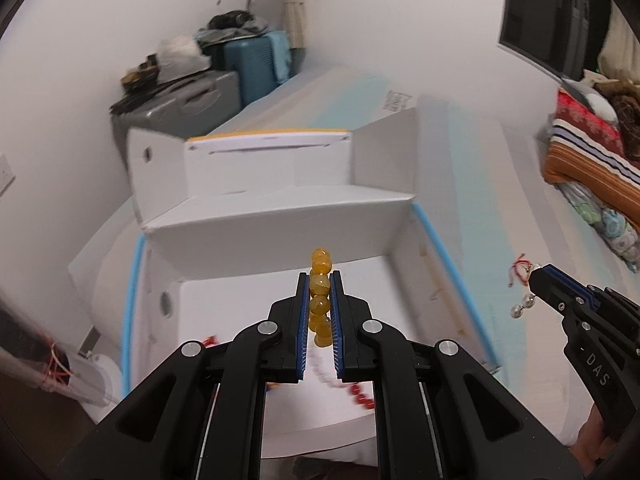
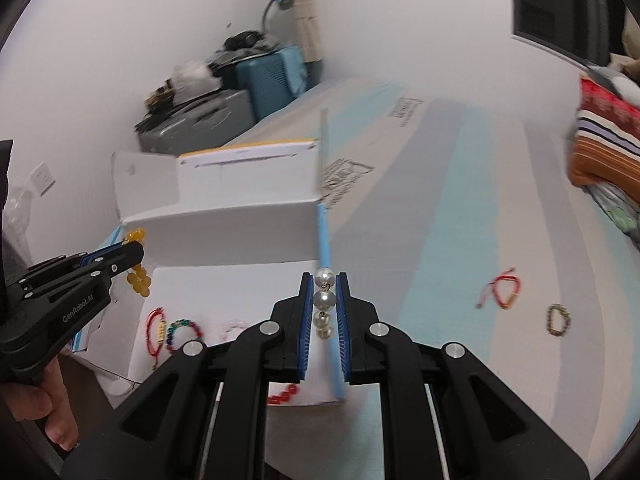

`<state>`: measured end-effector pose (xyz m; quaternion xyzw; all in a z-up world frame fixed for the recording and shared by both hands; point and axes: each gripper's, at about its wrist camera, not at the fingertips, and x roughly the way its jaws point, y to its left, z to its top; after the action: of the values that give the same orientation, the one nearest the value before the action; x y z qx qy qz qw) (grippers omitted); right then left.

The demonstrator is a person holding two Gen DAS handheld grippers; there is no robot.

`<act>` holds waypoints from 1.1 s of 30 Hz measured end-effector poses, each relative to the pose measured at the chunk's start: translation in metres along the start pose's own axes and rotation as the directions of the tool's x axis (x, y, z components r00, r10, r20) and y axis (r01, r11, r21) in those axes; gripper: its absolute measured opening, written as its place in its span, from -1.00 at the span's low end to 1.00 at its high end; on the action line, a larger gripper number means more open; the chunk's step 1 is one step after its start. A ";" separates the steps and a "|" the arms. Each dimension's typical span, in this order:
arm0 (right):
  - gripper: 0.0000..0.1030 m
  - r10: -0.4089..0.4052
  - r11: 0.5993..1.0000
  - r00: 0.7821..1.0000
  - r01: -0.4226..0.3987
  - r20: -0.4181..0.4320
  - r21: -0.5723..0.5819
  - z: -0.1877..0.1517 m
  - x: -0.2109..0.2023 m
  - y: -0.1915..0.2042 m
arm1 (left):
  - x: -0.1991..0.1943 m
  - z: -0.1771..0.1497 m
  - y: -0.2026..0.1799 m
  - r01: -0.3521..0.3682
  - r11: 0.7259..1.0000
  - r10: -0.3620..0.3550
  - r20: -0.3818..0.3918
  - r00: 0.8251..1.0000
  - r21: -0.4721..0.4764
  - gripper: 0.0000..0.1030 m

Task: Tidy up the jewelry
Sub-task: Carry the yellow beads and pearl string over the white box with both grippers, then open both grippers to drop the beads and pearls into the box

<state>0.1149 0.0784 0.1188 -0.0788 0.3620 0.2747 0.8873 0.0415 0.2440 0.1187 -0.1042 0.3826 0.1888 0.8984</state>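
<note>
Left wrist: yellow bead bracelet (image 1: 320, 300) pinched between the jaws.

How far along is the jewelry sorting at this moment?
Partway. Several bracelets already lie in the white box, including a red cord bracelet. In hand: the left gripper is shut on a yellow bead bracelet, the right gripper on a pearl string. Left outside: a red string bracelet and a dark beaded bracelet.

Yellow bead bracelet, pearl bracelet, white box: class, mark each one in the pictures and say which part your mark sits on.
Yellow bead bracelet (image 1: 320, 285): left wrist view, a bead between the jaws.
Pearl bracelet (image 2: 324, 300): right wrist view, second pearl from the top.
White box (image 2: 224, 280): right wrist view, bare floor inside.
</note>
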 end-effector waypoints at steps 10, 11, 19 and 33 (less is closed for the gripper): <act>-0.80 0.035 0.998 0.995 -0.039 -0.092 -0.051 -0.013 0.050 0.053 | 0.028 -0.024 0.059 -0.039 0.997 0.035 -0.069 0.997 -0.061 -0.82; -0.80 0.033 0.998 0.994 -0.039 -0.102 -0.055 -0.015 0.055 0.056 | 0.033 -0.028 0.062 -0.039 0.997 0.034 -0.080 0.996 -0.060 -0.82; -0.80 0.006 0.998 0.978 -0.020 -0.209 -0.067 -0.034 0.099 0.070 | 0.060 -0.046 0.075 -0.050 0.997 0.042 -0.145 0.989 -0.054 -0.82; -0.76 -0.009 0.997 0.965 -0.012 -0.264 -0.079 -0.043 0.126 0.077 | 0.079 -0.054 0.085 -0.090 0.994 0.077 -0.199 0.977 -0.058 -0.76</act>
<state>0.1214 0.1826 0.0059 -0.1496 0.4657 0.2767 0.8272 0.0212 0.3236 0.0202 -0.1361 0.4668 0.2280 0.8435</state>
